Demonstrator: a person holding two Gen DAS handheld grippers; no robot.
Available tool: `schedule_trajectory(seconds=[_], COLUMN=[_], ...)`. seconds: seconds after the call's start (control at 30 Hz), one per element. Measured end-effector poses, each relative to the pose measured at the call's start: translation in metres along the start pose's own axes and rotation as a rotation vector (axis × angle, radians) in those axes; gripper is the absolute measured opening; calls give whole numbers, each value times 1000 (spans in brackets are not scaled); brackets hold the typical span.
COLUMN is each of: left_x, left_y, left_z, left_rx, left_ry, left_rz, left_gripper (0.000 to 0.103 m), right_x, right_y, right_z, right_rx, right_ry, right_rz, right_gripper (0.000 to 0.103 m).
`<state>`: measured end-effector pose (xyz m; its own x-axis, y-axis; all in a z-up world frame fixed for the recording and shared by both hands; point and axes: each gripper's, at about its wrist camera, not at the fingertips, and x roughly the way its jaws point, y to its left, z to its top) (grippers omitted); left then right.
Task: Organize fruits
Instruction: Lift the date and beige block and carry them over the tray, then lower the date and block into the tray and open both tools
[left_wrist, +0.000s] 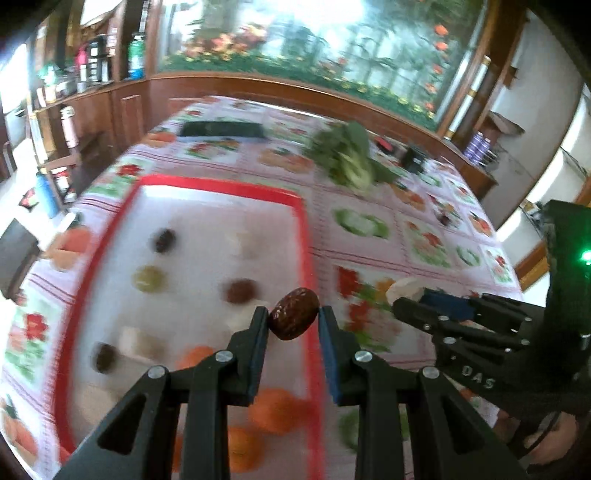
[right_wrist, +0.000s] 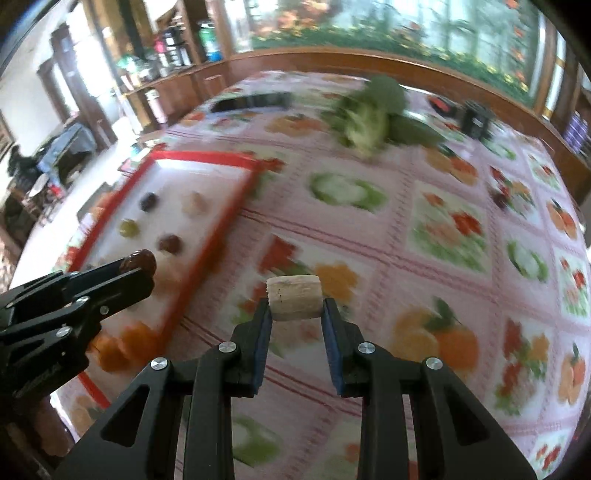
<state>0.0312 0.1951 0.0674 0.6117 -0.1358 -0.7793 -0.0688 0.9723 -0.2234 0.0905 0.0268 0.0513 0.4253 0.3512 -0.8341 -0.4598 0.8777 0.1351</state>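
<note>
Left wrist view alone: oranges (left_wrist: 275, 410) under the left gripper (left_wrist: 293, 314).

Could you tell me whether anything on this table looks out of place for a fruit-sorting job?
Yes: a bunch of leafy greens lies loose on the tablecloth, beyond the red-rimmed tray that holds the fruit pieces. It is a vegetable, not fruit.

Glossy wrinkled date (left_wrist: 294, 314), matt black plastic tongs (right_wrist: 297, 312) — shiny red-rimmed tray (left_wrist: 221, 188), printed tablecloth (right_wrist: 424, 206)
</note>
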Motion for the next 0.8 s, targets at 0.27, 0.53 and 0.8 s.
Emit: schedule_trajectory(seconds=[0.27,0.53,0.8], left_x=[-4,18,33], left_y=[74,112,122], left_z=[13,9,9], left_rx=[-66,-113,-120], left_ry=[-13,36,63], left_rz=[131,155,148], left_gripper=[30,30,30], right_x=[33,69,93], right_y=[68,124,134], right_z=[40,52,51], right_rx=[-94,-199,-241], right_ry=[-4,31,76], right_rz=[80,118,87], right_gripper=[27,27,27])
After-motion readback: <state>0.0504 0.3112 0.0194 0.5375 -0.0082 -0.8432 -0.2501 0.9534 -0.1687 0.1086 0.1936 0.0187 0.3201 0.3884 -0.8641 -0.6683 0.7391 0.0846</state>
